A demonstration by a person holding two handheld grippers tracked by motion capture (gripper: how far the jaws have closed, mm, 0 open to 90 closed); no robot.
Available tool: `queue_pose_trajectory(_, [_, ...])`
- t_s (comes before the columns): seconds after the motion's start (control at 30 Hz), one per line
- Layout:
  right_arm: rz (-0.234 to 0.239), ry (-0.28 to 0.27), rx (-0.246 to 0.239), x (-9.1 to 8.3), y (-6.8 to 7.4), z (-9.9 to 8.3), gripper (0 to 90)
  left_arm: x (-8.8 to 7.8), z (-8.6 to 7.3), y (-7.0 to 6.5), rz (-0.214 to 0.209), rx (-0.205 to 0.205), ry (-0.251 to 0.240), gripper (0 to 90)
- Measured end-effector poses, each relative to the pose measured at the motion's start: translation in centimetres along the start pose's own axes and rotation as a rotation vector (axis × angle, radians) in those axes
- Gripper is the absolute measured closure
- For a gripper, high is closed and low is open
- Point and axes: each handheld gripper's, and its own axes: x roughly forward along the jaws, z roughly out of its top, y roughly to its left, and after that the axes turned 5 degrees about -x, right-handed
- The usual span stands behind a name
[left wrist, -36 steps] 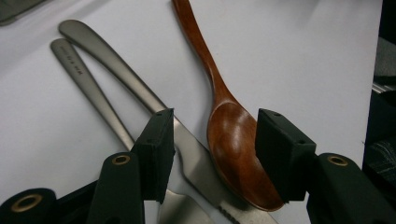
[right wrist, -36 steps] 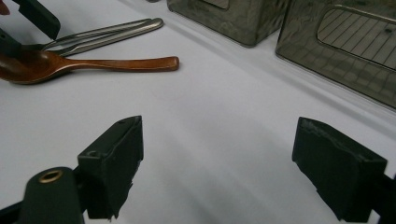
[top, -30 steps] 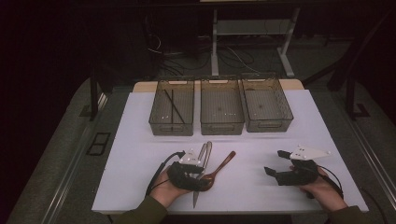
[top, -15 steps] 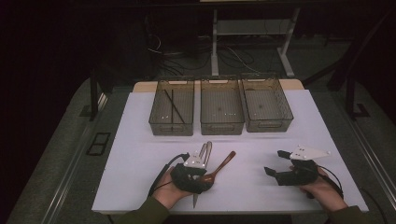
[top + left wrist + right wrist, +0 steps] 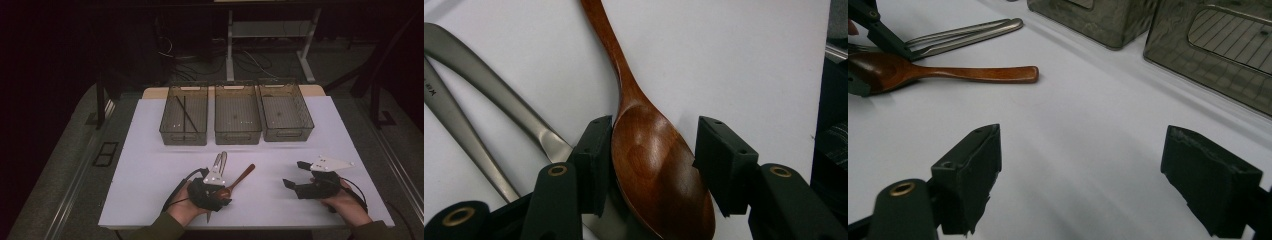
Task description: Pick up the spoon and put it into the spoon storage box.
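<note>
Since the earlier frame my left gripper (image 5: 223,191) moves only a little on the white table (image 5: 150,165), and its jaws have just been closing in a bit around the wooden spoon (image 5: 651,160). From the left gripper view I see the spoon bowl lying between the two black pads: one pad touches the bowl's edge, the other pad is apart from it with a gap, so the jaws are not yet clamped on it. Metal tongs (image 5: 479,120) lie just beside the spoon, partly under the gripper. My right gripper (image 5: 295,175) rests near the front edge, well apart from the spoon, with jaws wide and nothing between them. Three mesh baskets (image 5: 238,120) stand in a row behind; the left one holds dark chopsticks (image 5: 184,117).
</note>
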Motion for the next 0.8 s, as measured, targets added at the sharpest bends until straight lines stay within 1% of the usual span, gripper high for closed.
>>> queue_pose_trajectory(0.1, [0.000,0.000,0.001,0.0,0.0,0.0,15.8,0.1,0.1,-0.2,0.009,0.000,-0.004,49.4])
queue_pose_trajectory(0.13, [0.000,0.000,0.000,0.0,0.0,0.0,15.8,0.1,0.1,-0.2,0.012,0.006,0.001,49.9])
queue_pose_trajectory(0.3, [0.000,0.001,0.000,0.0,0.0,0.0,15.8,0.1,0.1,-0.3,0.002,0.002,-0.001,52.0])
queue_pose_trajectory(0.37, [0.000,0.001,0.000,0.0,0.0,0.0,15.8,0.1,0.2,-0.1,-0.009,0.004,-0.001,51.9])
queue_pose_trajectory(0.4, [0.001,0.000,0.000,0.0,0.0,0.0,15.8,0.2,0.1,-0.1,-0.017,-0.026,-0.022,51.8])
queue_pose_trajectory(0.47, [0.001,0.000,0.000,0.0,0.0,0.0,15.8,0.0,0.1,0.2,-0.038,-0.024,-0.005,51.6])
queue_pose_trajectory(0.5, [0.001,0.000,0.000,0.0,0.0,0.0,15.8,0.0,0.1,0.2,-0.049,-0.039,-0.027,51.0])
queue_pose_trajectory(0.6, [0.001,0.000,0.000,0.0,0.0,0.0,15.8,-0.3,0.2,0.6,-0.067,-0.055,-0.041,49.4])
queue_pose_trajectory(0.63, [0.001,0.000,0.000,0.0,0.0,0.0,15.8,-0.5,0.2,0.8,-0.075,-0.041,-0.030,49.5])
queue_pose_trajectory(0.67, [0.000,0.001,0.000,0.0,0.0,0.0,15.8,-0.5,0.1,0.8,-0.077,-0.062,-0.044,49.8])
queue_pose_trajectory(0.7, [0.000,0.001,-0.001,0.0,0.0,0.0,15.8,-0.6,0.1,0.9,-0.075,-0.047,-0.031,51.0])
queue_pose_trajectory(0.73, [0.000,0.001,-0.001,0.0,0.0,0.0,15.8,-0.6,0.1,0.9,-0.072,-0.044,-0.027,52.0])
queue_pose_trajectory(0.8, [0.000,0.001,-0.001,0.0,0.0,0.0,15.8,-0.2,0.0,0.6,-0.061,-0.056,-0.032,52.6])
